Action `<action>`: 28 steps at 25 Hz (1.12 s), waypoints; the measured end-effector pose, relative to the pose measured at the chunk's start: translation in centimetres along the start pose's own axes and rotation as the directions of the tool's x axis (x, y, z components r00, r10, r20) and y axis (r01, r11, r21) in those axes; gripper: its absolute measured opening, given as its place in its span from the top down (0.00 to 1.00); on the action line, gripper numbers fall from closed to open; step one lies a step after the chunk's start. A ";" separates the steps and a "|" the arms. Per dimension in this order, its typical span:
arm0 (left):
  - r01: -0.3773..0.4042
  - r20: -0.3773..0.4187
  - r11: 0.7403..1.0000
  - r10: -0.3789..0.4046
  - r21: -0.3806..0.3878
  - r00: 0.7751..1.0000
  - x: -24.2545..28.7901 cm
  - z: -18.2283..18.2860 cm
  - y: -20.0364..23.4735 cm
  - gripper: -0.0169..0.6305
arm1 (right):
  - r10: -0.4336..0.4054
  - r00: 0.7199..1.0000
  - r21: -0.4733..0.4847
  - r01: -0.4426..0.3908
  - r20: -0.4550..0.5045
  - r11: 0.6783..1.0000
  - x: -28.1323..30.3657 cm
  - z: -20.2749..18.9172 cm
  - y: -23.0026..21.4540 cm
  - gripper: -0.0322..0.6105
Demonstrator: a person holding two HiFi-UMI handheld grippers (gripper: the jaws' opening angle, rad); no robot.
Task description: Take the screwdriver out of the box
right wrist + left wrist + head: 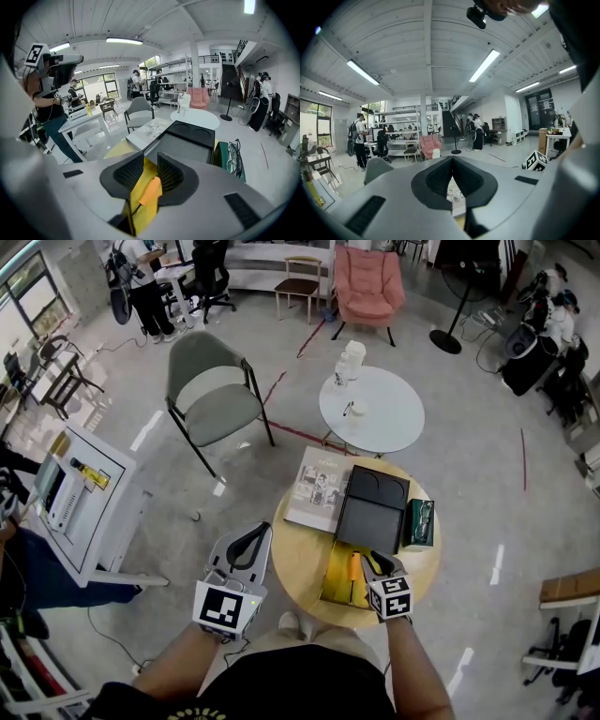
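1. Grey left gripper (253,532), its jaws together, hangs just left of the wooden table (298,559).
2. A magazine (319,488) lies at the table's far left, beside a black lid (372,507).
3. At the near edge, a yellow box (335,582) holds the orange screwdriver (354,568). The right gripper (367,561) has its jaws apart astride the handle.
4. A green glasses case (419,523) sits on the right.

Round wooden table (295,559), bare along its near left. Four items lie directly on it.

- Magazine (319,488): far left, flat, its far corner seemingly past the rim.
- Black box (372,510): centre far, flat, touching the magazine's right edge.
- Green case (419,524): right side, just beside the black box.
- Yellow box (339,577): near edge, open, against the black box's near side; whether the two are joined cannot be confirmed.
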State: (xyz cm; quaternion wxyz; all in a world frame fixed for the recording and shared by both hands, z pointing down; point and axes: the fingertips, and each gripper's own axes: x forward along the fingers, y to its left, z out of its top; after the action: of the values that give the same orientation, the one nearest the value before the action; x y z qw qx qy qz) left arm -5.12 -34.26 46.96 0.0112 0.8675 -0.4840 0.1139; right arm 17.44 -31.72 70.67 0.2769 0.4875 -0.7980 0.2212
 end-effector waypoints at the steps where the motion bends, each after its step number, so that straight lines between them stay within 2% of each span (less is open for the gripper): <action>1: 0.003 -0.002 1.000 -0.003 -0.001 1.000 0.1 0.0 -0.1 0.95 | 0.002 1.000 0.003 -0.002 -0.007 1.000 0.2 -0.3 -0.1 0.79; 10: 0.008 -0.024 1.000 -0.008 -0.005 1.000 -0.1 -0.9 -0.4 0.95 | 0.026 0.998 0.070 -0.022 -0.060 0.997 2.3 -2.9 -0.6 0.77; 14: 0.000 -0.038 1.000 -0.001 -0.005 0.999 0.0 -1.5 -0.1 0.95 | 0.055 0.994 0.139 -0.042 -0.092 0.989 3.8 -4.3 -0.5 0.74; 28: -0.036 -0.076 0.999 0.035 -0.016 0.997 -0.9 -2.5 0.8 0.95 | 0.066 0.976 0.204 -0.023 -0.208 0.979 6.9 -8.3 -1.2 0.72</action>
State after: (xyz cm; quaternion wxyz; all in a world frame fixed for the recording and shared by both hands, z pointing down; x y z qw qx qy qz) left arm -6.69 -33.62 49.13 0.0351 0.8537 -0.4997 0.1424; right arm 17.87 -31.55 81.53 0.3054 0.4682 -0.7481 0.3575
